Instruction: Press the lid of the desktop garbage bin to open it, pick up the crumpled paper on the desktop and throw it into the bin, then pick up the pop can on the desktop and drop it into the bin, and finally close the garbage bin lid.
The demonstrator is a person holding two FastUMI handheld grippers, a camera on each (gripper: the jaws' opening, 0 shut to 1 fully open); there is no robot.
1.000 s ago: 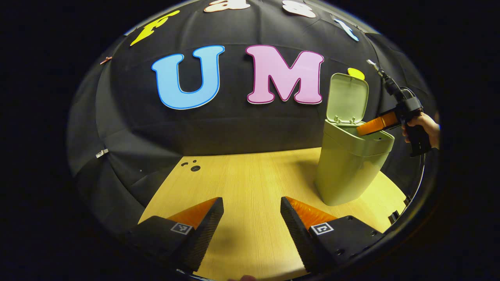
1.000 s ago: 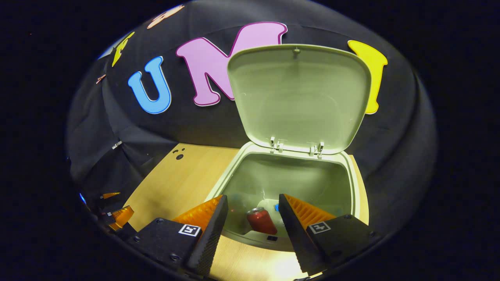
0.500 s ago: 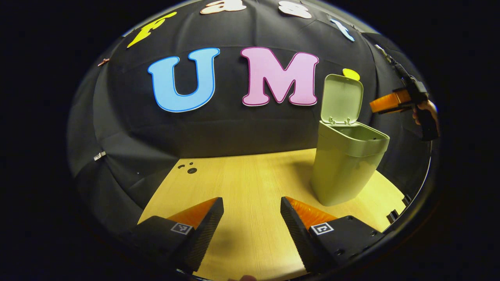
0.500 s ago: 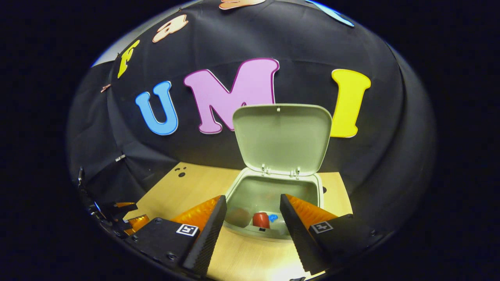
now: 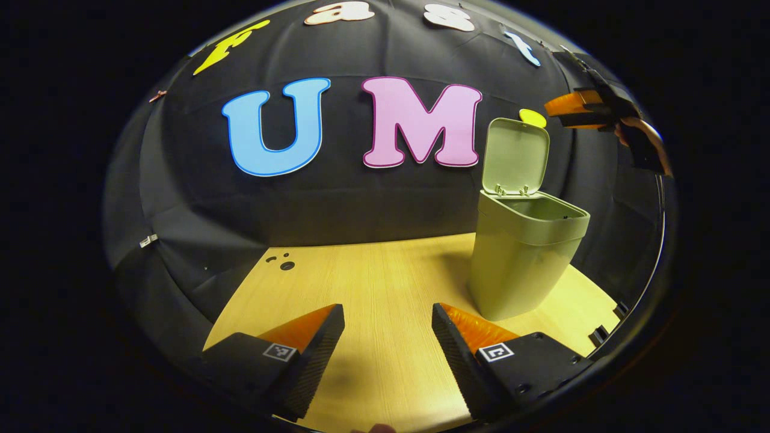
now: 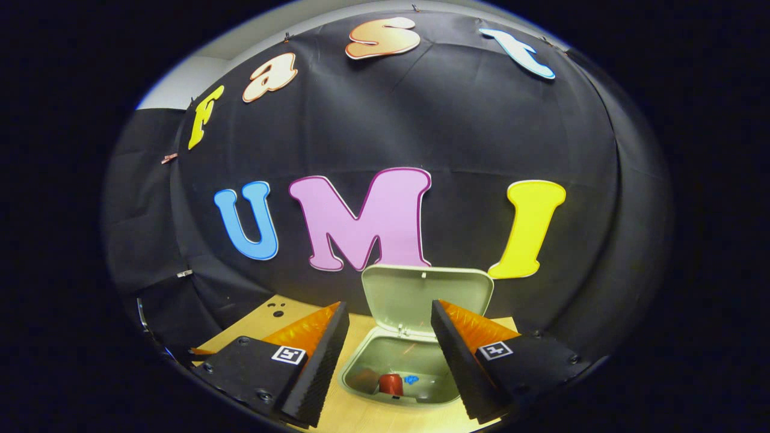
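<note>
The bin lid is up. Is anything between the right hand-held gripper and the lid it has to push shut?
Nothing visible is. In the left gripper view the right hand-held gripper hangs open in the air, up and to the right of the raised lid, with the booth wall behind. The pop can lies inside the bin.

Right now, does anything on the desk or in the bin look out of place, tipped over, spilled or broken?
Nothing stands out. The green bin stands upright on the wooden desk with its lid raised. The red can lies inside it. No spill or damage shows. Both the left gripper and the right gripper are open and hold nothing.
</note>
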